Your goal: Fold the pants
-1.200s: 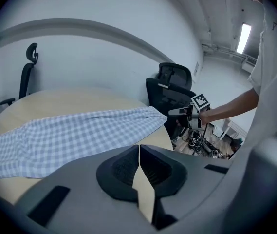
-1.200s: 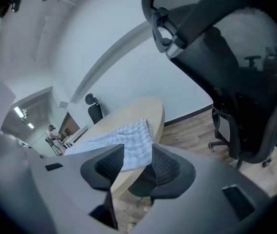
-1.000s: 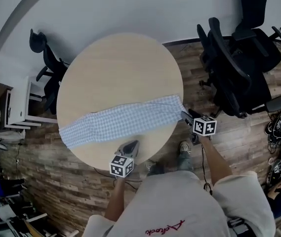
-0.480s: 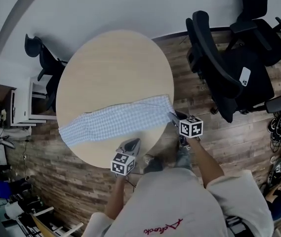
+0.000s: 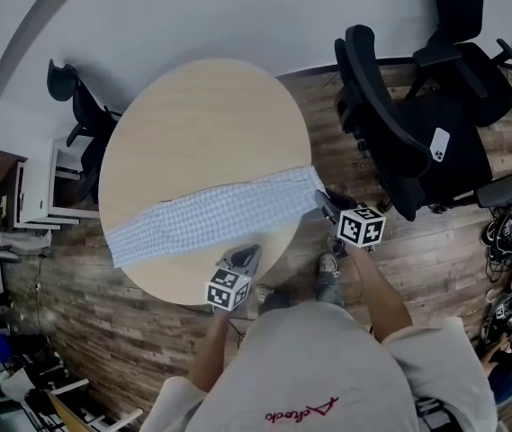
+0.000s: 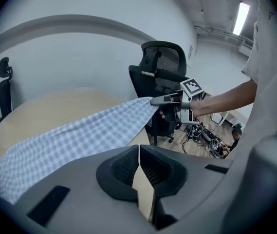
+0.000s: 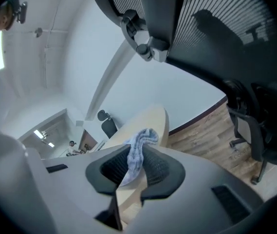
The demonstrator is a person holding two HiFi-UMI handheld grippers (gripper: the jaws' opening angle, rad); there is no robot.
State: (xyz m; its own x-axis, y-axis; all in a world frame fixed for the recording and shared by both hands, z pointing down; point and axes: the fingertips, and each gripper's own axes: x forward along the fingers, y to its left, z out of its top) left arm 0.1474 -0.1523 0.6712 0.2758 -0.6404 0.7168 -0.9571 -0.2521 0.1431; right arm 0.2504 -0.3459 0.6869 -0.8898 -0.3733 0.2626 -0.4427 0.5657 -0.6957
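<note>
The blue-and-white checked pants lie stretched across the near half of the round wooden table. Their right end hangs at the table's right rim. My right gripper is at that end with its jaws closing, and a bunched fold of the pants is pinched between the pads. From the left gripper view, the right gripper holds the cloth's edge raised off the rim. My left gripper is shut and empty over the table's front edge, just short of the pants.
Two black office chairs stand right of the table, with a phone on one seat. Another chair is at the far left, beside a white desk. Cables lie on the floor at right.
The right gripper's jaws have come together on the pants' right end and lifted it a little. The left gripper has slid a short way along the table's front edge.
</note>
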